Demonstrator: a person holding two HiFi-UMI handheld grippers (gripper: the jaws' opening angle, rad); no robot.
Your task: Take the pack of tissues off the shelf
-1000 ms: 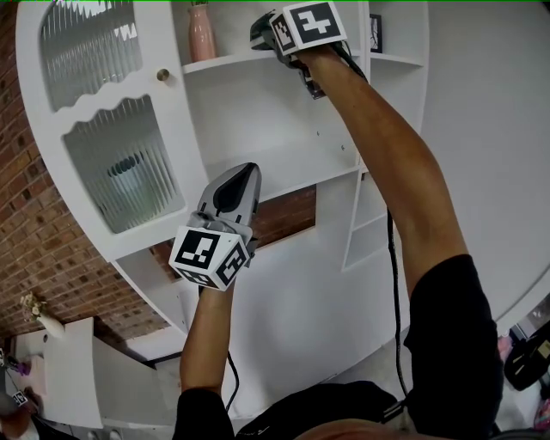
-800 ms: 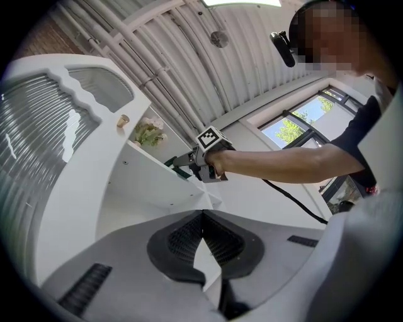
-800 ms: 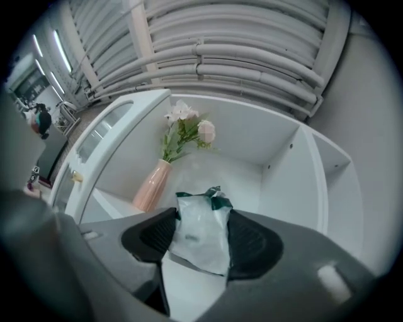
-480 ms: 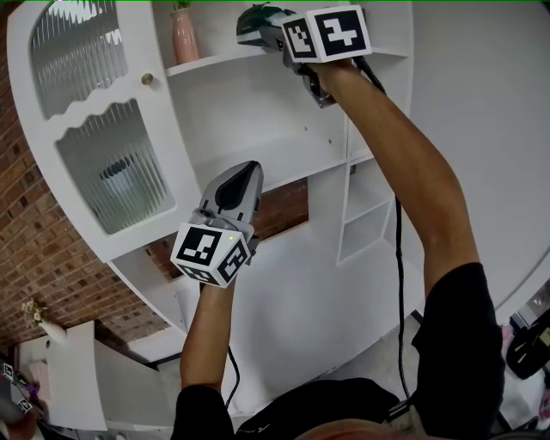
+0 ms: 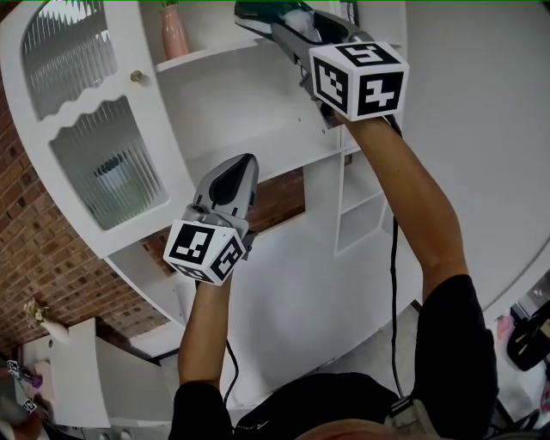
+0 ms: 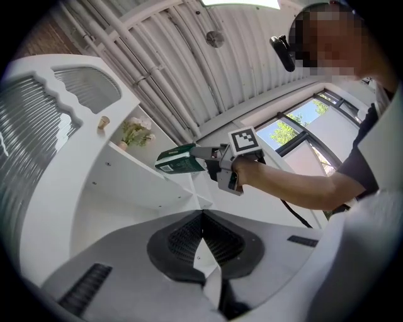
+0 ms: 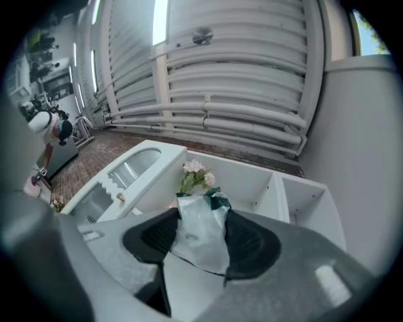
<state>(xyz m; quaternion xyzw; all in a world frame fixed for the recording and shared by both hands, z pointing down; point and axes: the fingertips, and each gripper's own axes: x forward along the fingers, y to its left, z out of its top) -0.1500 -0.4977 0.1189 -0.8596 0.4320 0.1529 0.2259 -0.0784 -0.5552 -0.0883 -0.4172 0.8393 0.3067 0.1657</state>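
Observation:
The pack of tissues [image 5: 265,12], dark green with a pale plastic end, is clamped in my right gripper [image 5: 284,21], in the air in front of the top shelf [image 5: 215,55] of the white cabinet. In the right gripper view the pack [image 7: 200,234] fills the gap between the two dark pads of the right gripper [image 7: 201,217], whose jaws have just been closing on it. My left gripper [image 5: 244,163] is lower, pointing up at the middle shelf, with nothing in it. In its own view the left gripper [image 6: 203,219] has its jaws together, and the pack [image 6: 181,158] shows beyond them.
A pink vase [image 5: 174,30] with pale flowers [image 7: 194,174] stands at the left of the top shelf. The cabinet door [image 5: 103,172] with ribbed glass and a small knob [image 5: 136,76] is further left. Narrow side shelves [image 5: 361,206] lie to the right, a brick wall [image 5: 34,232] to the left.
My right gripper has drawn back from the top shelf towards me and to the right, bringing the tissue pack with it. The left gripper has shifted only slightly.

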